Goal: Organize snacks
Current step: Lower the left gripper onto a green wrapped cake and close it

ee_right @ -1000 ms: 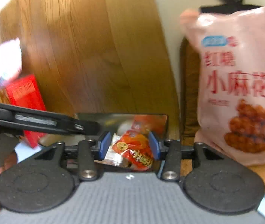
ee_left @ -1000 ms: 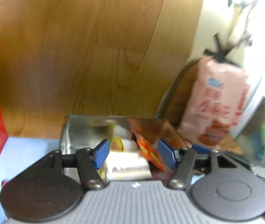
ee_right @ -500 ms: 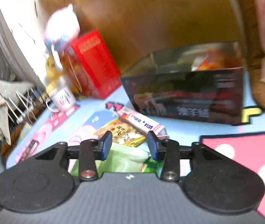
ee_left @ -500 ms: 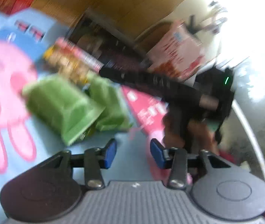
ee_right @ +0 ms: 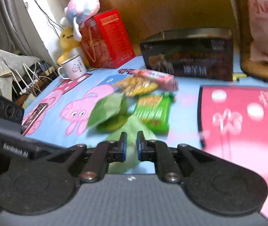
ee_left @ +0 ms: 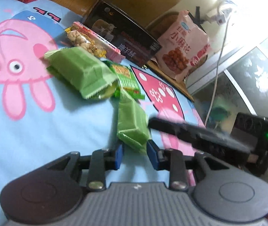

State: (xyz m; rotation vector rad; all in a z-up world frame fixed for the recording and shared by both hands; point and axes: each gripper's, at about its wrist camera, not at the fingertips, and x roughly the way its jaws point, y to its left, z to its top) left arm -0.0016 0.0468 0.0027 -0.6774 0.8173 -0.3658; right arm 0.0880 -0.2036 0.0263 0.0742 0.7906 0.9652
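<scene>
Snacks lie on a cartoon-print mat: a pale green packet [ee_left: 81,71], a second pale green packet [ee_left: 132,124], a bright green bar [ee_left: 128,79], a yellow nut pack [ee_left: 84,41] and a pink stick box [ee_left: 103,41]. A dark open box [ee_left: 126,37] stands behind them. My left gripper [ee_left: 134,155] is open, its pads on either side of the second packet's near end. My right gripper [ee_right: 131,144] has its jaws narrowed on the same pale green packet [ee_right: 132,130]. Its body [ee_left: 200,135] reaches that packet from the right.
A pink snack bag [ee_left: 184,45] leans at the back right on a wooden tray. A red box [ee_right: 107,39], a white mug [ee_right: 75,67], plush toys [ee_right: 81,11] and a phone [ee_right: 34,118] are on the left. A wooden wall stands behind.
Both grippers pulled back from above the dark box and dropped to the snacks on the mat. My right gripper's jaws narrowed onto a pale green packet.
</scene>
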